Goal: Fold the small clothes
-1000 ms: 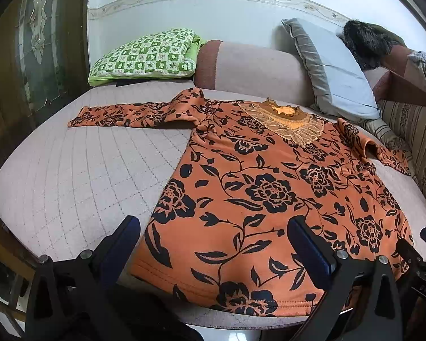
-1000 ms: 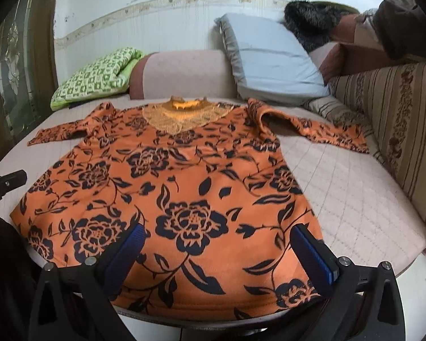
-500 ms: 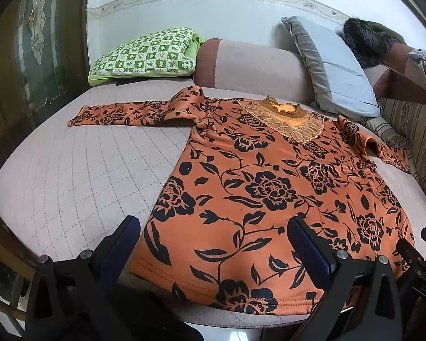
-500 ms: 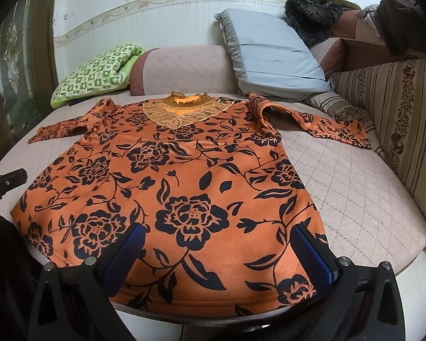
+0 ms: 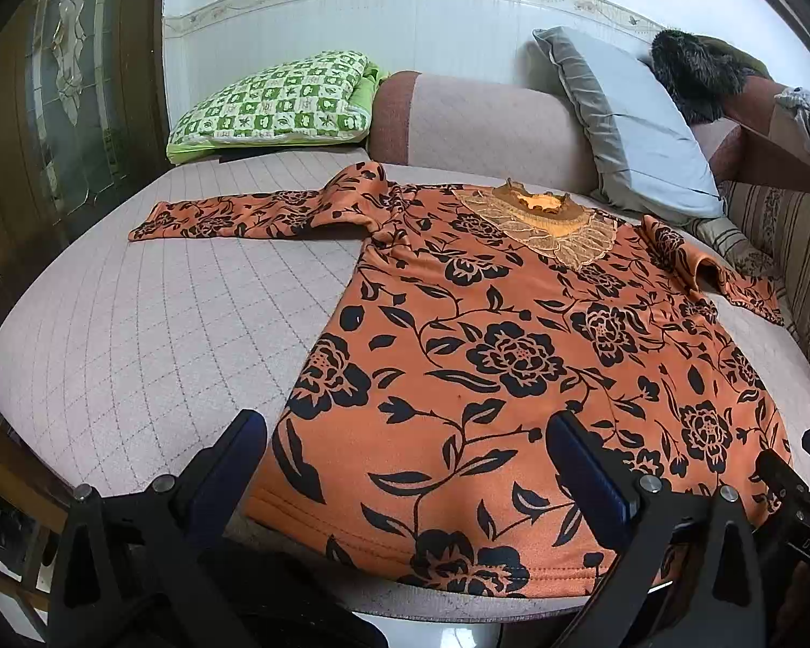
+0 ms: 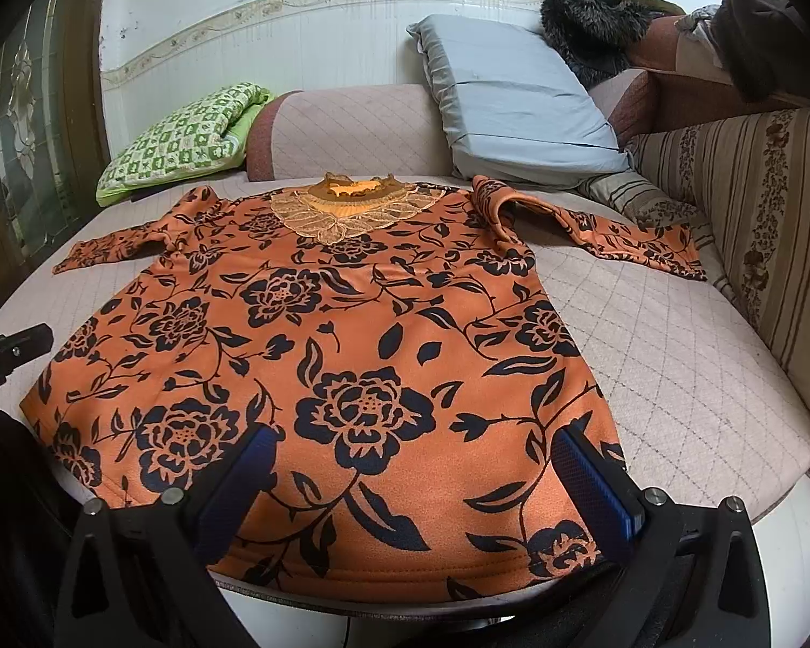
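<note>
An orange long-sleeved top with black flowers [image 5: 513, 356] [image 6: 351, 335] lies flat and face up on the pink quilted cushion [image 5: 151, 324], collar toward the back, both sleeves spread out to the sides. Its lace yoke [image 6: 345, 210] sits at the neck. My left gripper [image 5: 405, 464] hovers open above the hem's left part, nothing between its blue pads. Over the hem's right part, my right gripper [image 6: 416, 480] is open and empty too. In the right wrist view the left gripper's tip [image 6: 11, 348] shows at the left edge.
A green checked pillow [image 5: 275, 102] and a grey pillow [image 5: 632, 124] lean against the pink backrest [image 5: 486, 124]. A striped sofa back [image 6: 767, 227] runs along the right. Dark fur clothing [image 6: 594, 27] is piled behind. A dark glass door [image 5: 75, 97] stands at the left.
Both grippers have risen and tipped slightly, so the top sits a little lower in each view. The garment itself has not moved.
</note>
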